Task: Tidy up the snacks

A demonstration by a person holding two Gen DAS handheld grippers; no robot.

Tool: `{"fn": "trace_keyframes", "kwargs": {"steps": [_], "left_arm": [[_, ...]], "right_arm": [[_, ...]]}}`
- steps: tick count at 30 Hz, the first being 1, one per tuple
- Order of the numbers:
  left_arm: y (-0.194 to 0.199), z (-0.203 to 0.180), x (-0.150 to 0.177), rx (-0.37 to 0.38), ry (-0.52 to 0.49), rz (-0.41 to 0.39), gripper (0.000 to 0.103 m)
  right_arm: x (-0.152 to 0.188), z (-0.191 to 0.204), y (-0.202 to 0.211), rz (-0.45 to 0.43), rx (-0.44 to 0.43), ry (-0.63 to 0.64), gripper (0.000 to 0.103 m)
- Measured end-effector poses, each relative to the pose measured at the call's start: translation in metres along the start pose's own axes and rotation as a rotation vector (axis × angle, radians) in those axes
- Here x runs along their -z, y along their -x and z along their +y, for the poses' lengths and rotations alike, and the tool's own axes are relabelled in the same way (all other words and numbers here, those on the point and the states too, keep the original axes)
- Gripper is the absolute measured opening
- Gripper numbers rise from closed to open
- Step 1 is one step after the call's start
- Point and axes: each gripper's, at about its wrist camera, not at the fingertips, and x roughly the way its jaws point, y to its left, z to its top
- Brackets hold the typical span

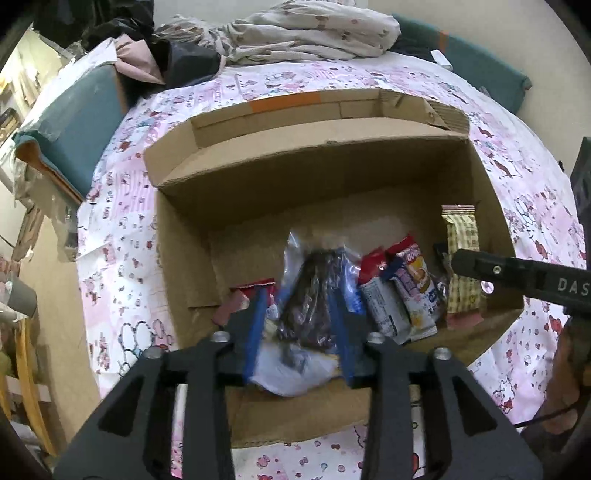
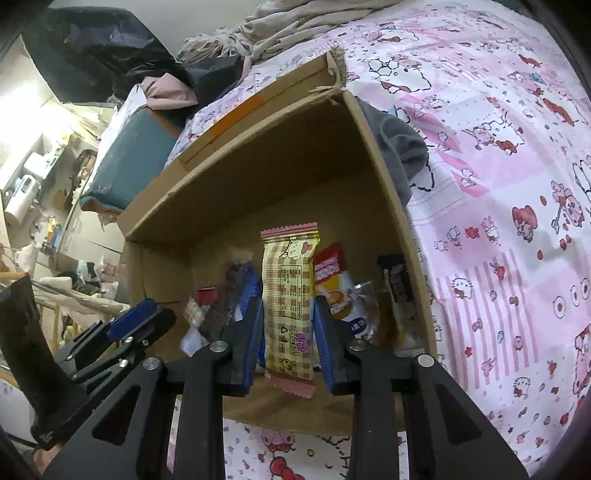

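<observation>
A: What has each hand got?

B: The left gripper (image 1: 299, 306) is clamped on a clear bag (image 1: 314, 295) of dark snack pieces, its blue pads pressed to both sides. The right gripper (image 2: 288, 325) is closed on a checked wafer pack (image 2: 290, 306), held upright by its lower half. Both are over the box (image 1: 314, 166).

A: How will they handle?

B: Light, I'd judge. The bag is soft and floppy film; it sags below the pads, so it could slip or the pieces inside could crush if squeezed harder. The wafer pack looks stiffer and flat, but probably brittle inside. Gripping its flat middle, as now, seems right; the crimped ends would tear or slide.

A: And what's already inside?

B: In the left view, a red-and-white pack (image 1: 410, 280) stands at about 3 o'clock from the bag, leaning on a pale one. A small red pack (image 1: 243, 295) lies at 9 o'clock on the floor of the box. In the right view a dark bar (image 2: 397, 284) stands at 3 o'clock against the wall.

A: The surface?

B: A bed with a pink cartoon sheet (image 2: 498, 184), soft, so the box may tip if pushed. Folded bedding (image 1: 303, 33) sits at 12 o'clock beyond the box; cluttered room at 9 o'clock.
</observation>
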Motion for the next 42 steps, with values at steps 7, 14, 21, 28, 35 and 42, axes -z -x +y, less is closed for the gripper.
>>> {"fn": "trace_keyframes", "kwargs": {"steps": [7,14,21,28,35,42], "left_arm": [[0.026,0.006,0.007,-0.034,0.023,-0.078,0.084],[0.049,0.015,0.014,-0.04,0.056,-0.114,0.084],[0.071,0.029,0.032,-0.09,0.126,-0.135,0.084],[0.093,0.042,0.059,-0.099,0.179,-0.137,0.084],[0.128,0.045,0.097,-0.108,0.234,-0.198,0.094],[0.133,0.038,0.12,-0.121,0.267,-0.245,0.103]], "right_arm": [[0.0,0.005,0.016,-0.06,0.0,0.03,0.075],[0.005,0.017,0.042,-0.134,0.031,0.081,0.076],[0.029,0.036,0.079,-0.282,0.096,0.182,0.1],[0.065,0.041,0.104,-0.318,0.114,0.173,0.102],[0.104,0.049,0.12,-0.345,0.189,0.21,0.102],[0.125,0.065,0.123,-0.389,0.216,0.263,0.102]]}}
